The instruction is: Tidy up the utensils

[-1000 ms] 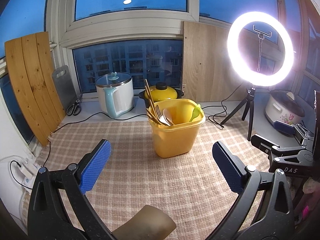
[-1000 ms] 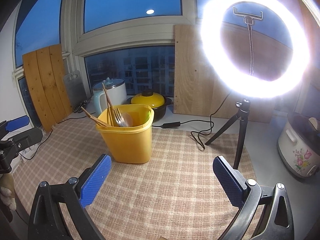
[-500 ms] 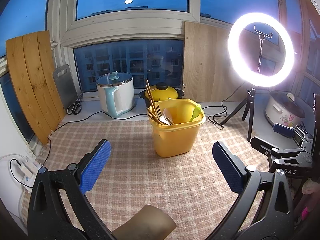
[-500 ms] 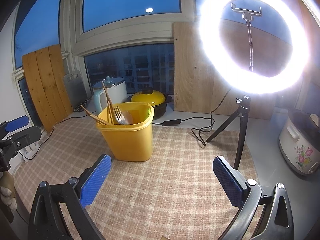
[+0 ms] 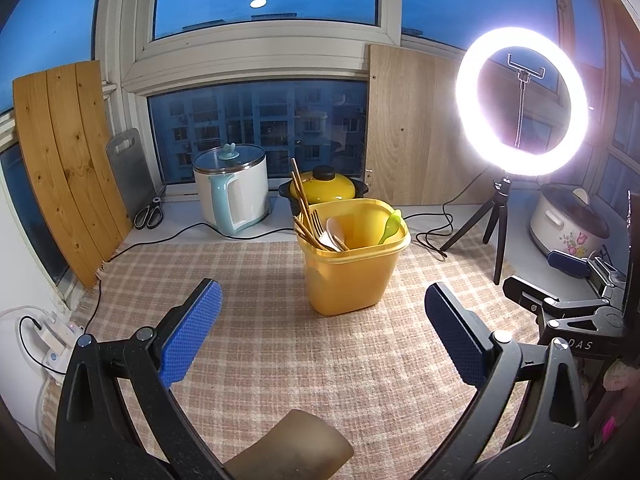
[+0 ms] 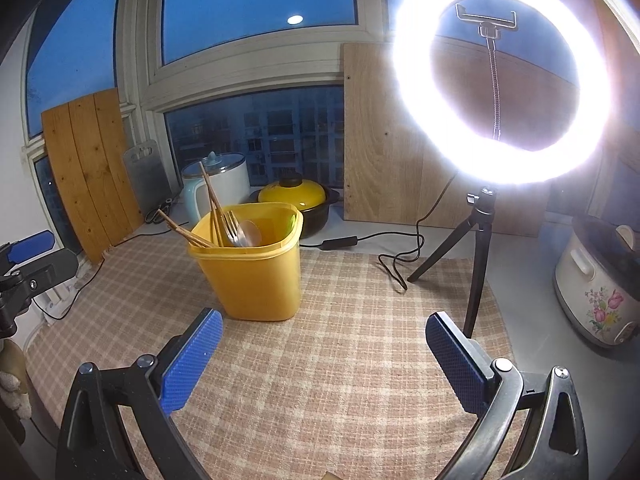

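Note:
A yellow plastic bin [image 5: 352, 276] stands on the checked mat, also in the right wrist view [image 6: 256, 276]. It holds wooden chopsticks [image 5: 301, 200], a metal fork [image 5: 318, 224], a white spoon [image 5: 335, 232] and a green spoon [image 5: 390, 226]. My left gripper [image 5: 324, 328] is open and empty, a little in front of the bin. My right gripper [image 6: 324, 344] is open and empty, in front and to the right of the bin. Each gripper shows at the edge of the other's view.
A lit ring light on a tripod [image 5: 520, 108] stands at the right with its cable [image 6: 396, 264] on the mat. A white kettle [image 5: 234, 188], a yellow pot [image 5: 324, 186], scissors [image 5: 150, 214], boards and a rice cooker [image 6: 600, 280] line the sill.
Both views shift slightly; the bin and utensils stay put. Both grippers remain open and empty.

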Demonstrator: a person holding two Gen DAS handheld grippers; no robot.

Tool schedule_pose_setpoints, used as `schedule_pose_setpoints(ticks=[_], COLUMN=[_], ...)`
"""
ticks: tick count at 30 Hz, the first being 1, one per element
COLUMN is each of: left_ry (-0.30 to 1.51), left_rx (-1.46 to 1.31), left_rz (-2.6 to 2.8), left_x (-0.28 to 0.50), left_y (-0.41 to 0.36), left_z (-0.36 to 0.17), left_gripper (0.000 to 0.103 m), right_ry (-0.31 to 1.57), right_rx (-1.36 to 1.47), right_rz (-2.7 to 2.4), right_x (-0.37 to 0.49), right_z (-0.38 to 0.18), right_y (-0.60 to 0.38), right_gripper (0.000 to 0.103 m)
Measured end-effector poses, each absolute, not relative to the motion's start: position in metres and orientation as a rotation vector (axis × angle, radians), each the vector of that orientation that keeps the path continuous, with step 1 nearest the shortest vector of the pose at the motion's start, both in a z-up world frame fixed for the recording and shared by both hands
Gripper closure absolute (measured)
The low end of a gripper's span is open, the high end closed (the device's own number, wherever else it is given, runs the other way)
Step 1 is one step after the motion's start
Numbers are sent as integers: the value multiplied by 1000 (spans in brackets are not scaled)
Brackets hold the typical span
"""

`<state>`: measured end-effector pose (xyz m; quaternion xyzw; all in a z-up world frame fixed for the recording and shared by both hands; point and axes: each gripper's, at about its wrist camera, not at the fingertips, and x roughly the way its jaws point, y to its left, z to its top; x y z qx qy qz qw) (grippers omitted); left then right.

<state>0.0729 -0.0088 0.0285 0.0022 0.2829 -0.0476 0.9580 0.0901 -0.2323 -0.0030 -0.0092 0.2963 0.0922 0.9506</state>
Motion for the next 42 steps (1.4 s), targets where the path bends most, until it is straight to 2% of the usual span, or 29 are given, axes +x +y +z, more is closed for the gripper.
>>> schedule_pose_setpoints(ticks=[42], left_ry=[569], left_rx=[3], left_rz=[-63], left_x=[71], left_y=[-7], left_z=[29], left_gripper=[0], right_ry=[640], right_rx=[7], right_rz=[167], right_x=[92], right_z=[-12], right_y=[-240], right_gripper=[0])
